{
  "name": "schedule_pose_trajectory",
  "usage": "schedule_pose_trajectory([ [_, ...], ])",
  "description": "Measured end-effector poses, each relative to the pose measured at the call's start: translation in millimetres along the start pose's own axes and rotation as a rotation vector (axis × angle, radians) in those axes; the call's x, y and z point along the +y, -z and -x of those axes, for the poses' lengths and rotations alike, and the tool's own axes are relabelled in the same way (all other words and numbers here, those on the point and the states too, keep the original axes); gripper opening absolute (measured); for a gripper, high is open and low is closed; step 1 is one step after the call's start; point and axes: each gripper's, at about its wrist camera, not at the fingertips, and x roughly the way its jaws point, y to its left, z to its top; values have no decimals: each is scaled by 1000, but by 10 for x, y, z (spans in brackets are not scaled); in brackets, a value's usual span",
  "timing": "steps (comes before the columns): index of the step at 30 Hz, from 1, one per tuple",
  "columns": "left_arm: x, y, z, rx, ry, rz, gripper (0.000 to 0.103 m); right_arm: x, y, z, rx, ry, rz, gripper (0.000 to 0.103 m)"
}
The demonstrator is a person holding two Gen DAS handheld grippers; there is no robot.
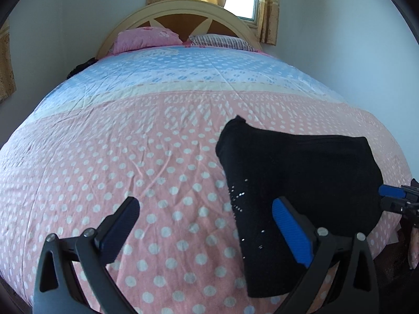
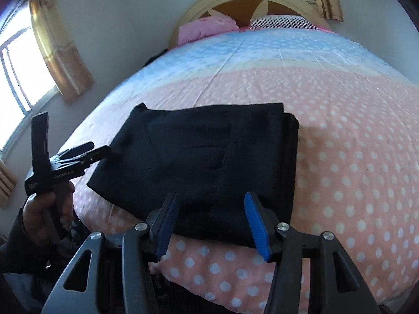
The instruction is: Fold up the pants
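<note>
The black pants (image 2: 204,162) lie folded into a thick rectangle on the pink polka-dot bedspread (image 2: 353,170), near the bed's front edge. In the left wrist view the pants (image 1: 296,178) lie to the right, with small silver studs on the fabric. My left gripper (image 1: 207,212) is open and empty, hovering above the bedspread with its right finger over the pants' near edge. My right gripper (image 2: 210,206) is open and empty, just above the pants' front edge. The left gripper also shows in the right wrist view (image 2: 97,151), beside the pants' left corner.
The bed (image 1: 104,157) fills both views. A pink pillow (image 1: 146,38) and a striped pillow (image 1: 222,41) lie at the wooden headboard (image 1: 183,13). Curtained windows (image 2: 23,73) stand behind and to the left. The right gripper's tip (image 1: 392,191) shows at the right edge.
</note>
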Motion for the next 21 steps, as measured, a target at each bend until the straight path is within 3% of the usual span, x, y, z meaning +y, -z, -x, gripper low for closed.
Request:
schedule_pose_trajectory([
  [3,52,-24,-5,-2,1,18,103,-151,-82,261,-90,-44,-83,53],
  [7,67,-66,-58,-4,5,33,103,-322,-217,140,-83,55,-117,52],
  [10,28,-82,-114,5,-8,17,103,-407,-237,-134,-2,69,-143,24],
  [13,47,-93,-134,6,-5,18,103,-363,-258,-103,-7,82,-111,17],
  [18,2,-105,-178,20,42,3,103,-563,-154,-134,1,57,-173,16],
  [21,-53,-91,-320,59,71,-10,103,-622,-111,-74,-25,8,-217,22],
])
